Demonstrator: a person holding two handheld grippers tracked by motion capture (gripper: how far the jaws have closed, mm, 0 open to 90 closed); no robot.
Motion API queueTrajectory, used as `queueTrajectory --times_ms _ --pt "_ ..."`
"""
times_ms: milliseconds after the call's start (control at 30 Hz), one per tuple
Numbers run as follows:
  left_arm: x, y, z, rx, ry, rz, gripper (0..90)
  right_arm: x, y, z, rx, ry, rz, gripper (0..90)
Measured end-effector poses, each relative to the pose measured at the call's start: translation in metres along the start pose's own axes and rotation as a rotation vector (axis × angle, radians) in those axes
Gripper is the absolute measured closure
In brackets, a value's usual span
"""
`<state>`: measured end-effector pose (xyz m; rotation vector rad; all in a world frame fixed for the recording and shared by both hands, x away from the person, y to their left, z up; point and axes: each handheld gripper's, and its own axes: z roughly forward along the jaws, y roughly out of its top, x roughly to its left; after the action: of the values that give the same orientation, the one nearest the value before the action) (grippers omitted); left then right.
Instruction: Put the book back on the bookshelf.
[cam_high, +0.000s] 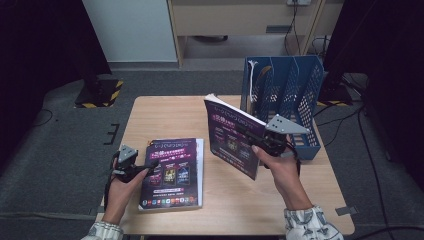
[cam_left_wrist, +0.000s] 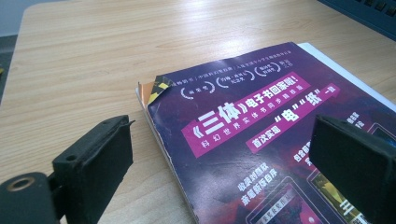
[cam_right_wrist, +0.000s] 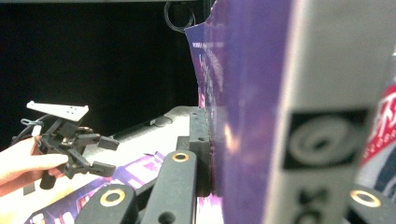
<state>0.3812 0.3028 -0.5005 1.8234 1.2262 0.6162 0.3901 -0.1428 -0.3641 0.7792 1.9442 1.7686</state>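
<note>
The right tool (cam_high: 256, 141) is clamped on a purple book (cam_high: 231, 134), held upright above the counter's (cam_high: 165, 112) right half, its far edge just beside the blue file rack (cam_high: 285, 82) at the far right corner. The left tool (cam_high: 141, 167) rests at the near left edge, jaws wide apart and holding nothing, at the left edge of a second purple book (cam_high: 172, 172) lying flat. Bare counter lies open between the two books and along the far left.

Lighting's soft and from overhead, so the wooden table (cam_high: 175, 120) is evenly lit while the room's corners sink into near black, the flat magazine (cam_left_wrist: 261, 135) has a mild sheen, and the held magazine (cam_right_wrist: 252, 116) is a blurry smear right at the lens.
</note>
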Motion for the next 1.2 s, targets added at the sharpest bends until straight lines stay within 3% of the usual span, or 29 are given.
queueTrajectory --times_ms 667,1200 --pt "0.001 0.0 -0.001 -0.004 0.011 0.009 6.0 -0.008 -0.013 -0.032 0.012 -0.024 0.002 82.3" --pt "0.002 0.0 -0.002 -0.012 0.017 0.001 5.7 -0.014 -0.022 -0.067 0.01 -0.067 0.039 82.2"
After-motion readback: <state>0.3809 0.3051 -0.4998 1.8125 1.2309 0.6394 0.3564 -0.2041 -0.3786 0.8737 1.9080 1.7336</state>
